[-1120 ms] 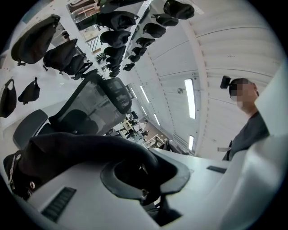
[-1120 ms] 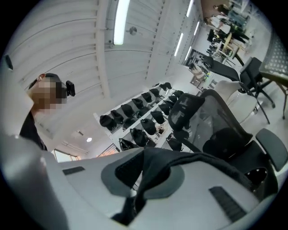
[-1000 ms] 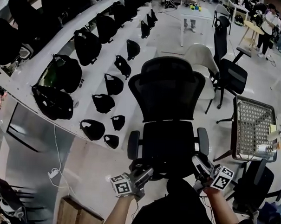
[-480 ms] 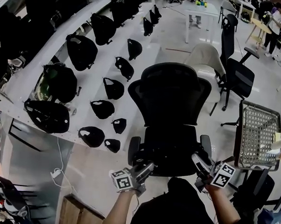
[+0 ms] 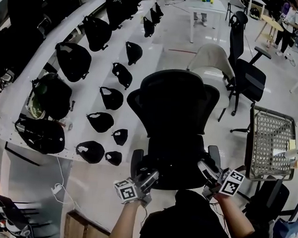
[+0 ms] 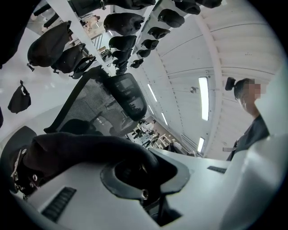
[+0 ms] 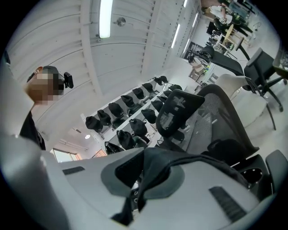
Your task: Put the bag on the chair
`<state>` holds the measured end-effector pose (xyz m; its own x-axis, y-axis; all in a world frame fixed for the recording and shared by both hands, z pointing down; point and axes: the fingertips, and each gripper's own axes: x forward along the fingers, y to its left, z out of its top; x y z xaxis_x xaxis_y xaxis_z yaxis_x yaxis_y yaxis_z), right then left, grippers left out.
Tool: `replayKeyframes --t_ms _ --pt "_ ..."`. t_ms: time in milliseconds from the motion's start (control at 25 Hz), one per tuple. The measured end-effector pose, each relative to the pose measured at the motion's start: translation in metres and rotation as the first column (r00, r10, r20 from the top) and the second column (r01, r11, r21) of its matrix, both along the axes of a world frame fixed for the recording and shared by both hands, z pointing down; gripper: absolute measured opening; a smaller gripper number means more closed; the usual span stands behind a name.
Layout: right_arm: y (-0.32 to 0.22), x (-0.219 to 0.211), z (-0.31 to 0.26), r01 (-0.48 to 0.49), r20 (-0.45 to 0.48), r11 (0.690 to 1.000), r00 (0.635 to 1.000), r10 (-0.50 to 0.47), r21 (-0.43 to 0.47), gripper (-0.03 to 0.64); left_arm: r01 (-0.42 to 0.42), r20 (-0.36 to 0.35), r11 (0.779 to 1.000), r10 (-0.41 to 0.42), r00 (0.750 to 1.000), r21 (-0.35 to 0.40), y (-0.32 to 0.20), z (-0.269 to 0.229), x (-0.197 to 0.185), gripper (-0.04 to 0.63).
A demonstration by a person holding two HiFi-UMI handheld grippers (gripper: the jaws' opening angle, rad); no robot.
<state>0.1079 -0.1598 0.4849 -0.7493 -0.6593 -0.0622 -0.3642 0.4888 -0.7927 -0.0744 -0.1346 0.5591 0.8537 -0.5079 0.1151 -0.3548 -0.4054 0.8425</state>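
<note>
One black bag [image 5: 184, 216] is held at 6 o'clock in the head view, just short of the seat, by two claws. The left claw [image 5: 149, 177] is narrowed onto its fabric, and the right claw [image 5: 206, 169] is nearly closed on a fold of it. One black mesh chair [image 5: 173, 117] is seen at 12 o'clock from them. Two more, a white chair [image 5: 213, 62] and a black office chair [image 5: 245, 71], are seen at 1 o'clock. Over a dozen black bags [image 5: 72, 61] are laid along white shelves [image 5: 86, 88] from 9 to 11 o'clock, and one wire basket [image 5: 271, 141] stands at 3 o'clock

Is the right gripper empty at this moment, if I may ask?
No, in the right gripper view the right gripper has its fingers closed on dark fabric of the bag.
</note>
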Motion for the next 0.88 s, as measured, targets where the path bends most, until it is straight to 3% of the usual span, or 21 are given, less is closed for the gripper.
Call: replayKeyframes --t_ms 440,880 --pt "-0.027 0.009 0.019 0.043 -0.041 0.998 0.998 -0.045 -0.05 0.008 -0.02 0.011 1.0 0.02 1.0 -0.009 -0.037 0.022 0.01 0.055" --pt "-0.068 0.004 0.053 -0.017 -0.063 0.996 0.998 0.011 -0.092 0.008 -0.073 0.025 0.996 0.074 0.997 -0.045 -0.093 0.059 0.007 0.055"
